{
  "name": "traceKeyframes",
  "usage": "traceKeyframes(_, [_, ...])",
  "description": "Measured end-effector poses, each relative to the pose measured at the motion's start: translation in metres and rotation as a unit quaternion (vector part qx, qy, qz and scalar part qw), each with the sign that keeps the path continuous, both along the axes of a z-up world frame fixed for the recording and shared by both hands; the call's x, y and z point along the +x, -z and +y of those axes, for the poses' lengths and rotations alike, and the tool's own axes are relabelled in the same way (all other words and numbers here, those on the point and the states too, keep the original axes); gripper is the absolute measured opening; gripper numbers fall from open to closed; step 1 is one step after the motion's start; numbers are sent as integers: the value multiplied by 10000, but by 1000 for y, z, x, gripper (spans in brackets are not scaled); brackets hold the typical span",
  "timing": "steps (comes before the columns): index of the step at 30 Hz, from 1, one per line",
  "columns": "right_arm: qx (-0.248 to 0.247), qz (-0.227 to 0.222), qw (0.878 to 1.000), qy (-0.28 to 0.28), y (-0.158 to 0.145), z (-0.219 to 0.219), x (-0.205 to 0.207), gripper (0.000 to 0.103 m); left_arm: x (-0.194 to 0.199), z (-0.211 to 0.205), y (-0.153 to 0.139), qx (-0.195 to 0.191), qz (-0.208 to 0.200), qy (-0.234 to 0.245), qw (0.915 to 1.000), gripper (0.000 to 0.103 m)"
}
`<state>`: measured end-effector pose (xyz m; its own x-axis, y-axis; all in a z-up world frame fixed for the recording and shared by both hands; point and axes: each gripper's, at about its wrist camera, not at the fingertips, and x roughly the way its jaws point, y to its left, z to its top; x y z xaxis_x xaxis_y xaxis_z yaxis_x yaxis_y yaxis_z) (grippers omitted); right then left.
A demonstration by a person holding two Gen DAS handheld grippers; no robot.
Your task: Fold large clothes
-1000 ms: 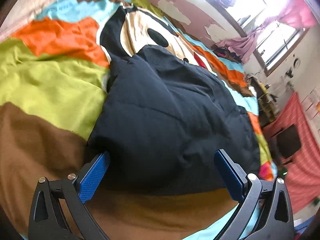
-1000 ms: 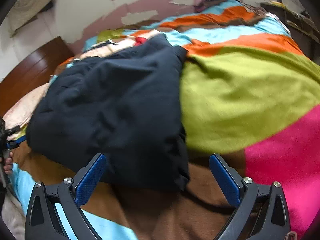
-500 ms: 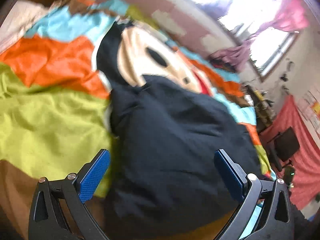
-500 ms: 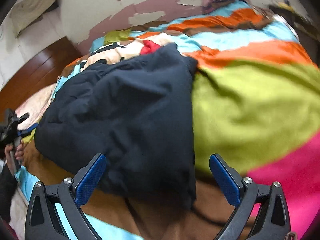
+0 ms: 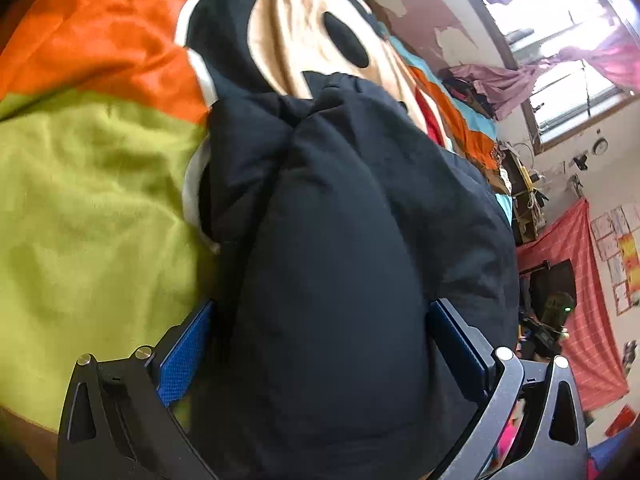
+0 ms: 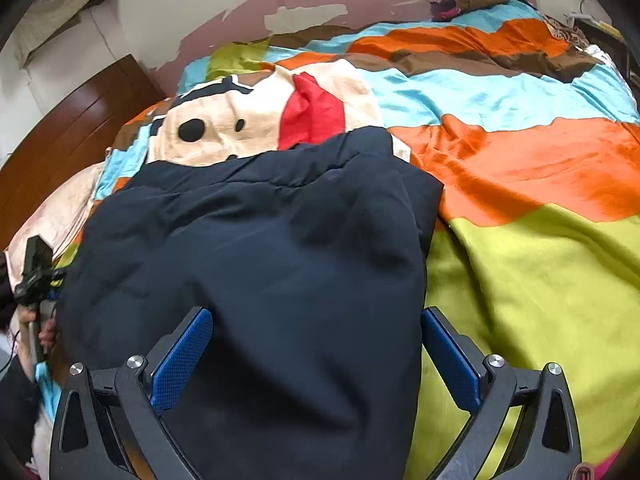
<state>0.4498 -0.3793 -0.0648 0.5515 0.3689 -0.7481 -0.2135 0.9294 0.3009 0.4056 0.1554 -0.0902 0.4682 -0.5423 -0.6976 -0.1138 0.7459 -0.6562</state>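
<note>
- Jacket [image 5: 340,264] lies bunched on the bed [image 5: 92,208], dark and puffy, over the cartoon face on the quilt [image 6: 532,168].
- My left tongs [image 5: 320,354] stand wide apart with the jacket's bulk swelling up between the fingers [image 5: 184,354]; neither pad presses in, so I hold nothing there.
- My right tongs [image 6: 316,360] are equally wide, straddling the near edge of the jacket, also gripping nothing.
- Risk: if I close now I likely pinch only the top layer of padding, and the fold peels apart when I lift.
- Risk: the filling looks springy, so a thick bite may squeeze out of the pads, or I may catch quilt along with jacket.
- Risk: the two bites may not match, and the fold skews.
- Edges: in the right view the jacket's right edge falls clean onto green quilt; its left side sits near my other hand [image 6: 40,332].
- Room: open quilt stretches well beyond and to the right of the jacket; the headboard [image 6: 68,136] lies well off.
</note>
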Motion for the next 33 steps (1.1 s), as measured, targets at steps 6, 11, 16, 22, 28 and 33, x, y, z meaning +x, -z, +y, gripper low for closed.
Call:
traceKeyframes(6, [892, 987, 9910, 143, 47, -15, 34, 103, -1, 35, 9, -264, 294, -373, 9985, 102])
traceKeyframes(11, [927, 753, 9928, -47, 49, -14, 32, 103, 3, 30, 7, -151, 206, -230, 9994, 102])
traceKeyframes(16, [1063, 252, 9940, -37, 53, -17, 17, 103, 1, 27, 8, -293, 197, -276, 9990, 102])
traceKeyframes(22, [1494, 774, 9828, -763, 53, -9, 21, 103, 9, 21, 10, -552, 210, -31, 9982, 102])
traceKeyframes(28, [1430, 1378, 9773, -739, 59, -4, 40, 103, 26, 13, 14, -919, 223, 572, 9939, 102])
traceKeyframes(33, [1530, 898, 9820, -656, 63, -9, 32, 103, 26, 13, 14, -819, 213, 565, 9948, 102])
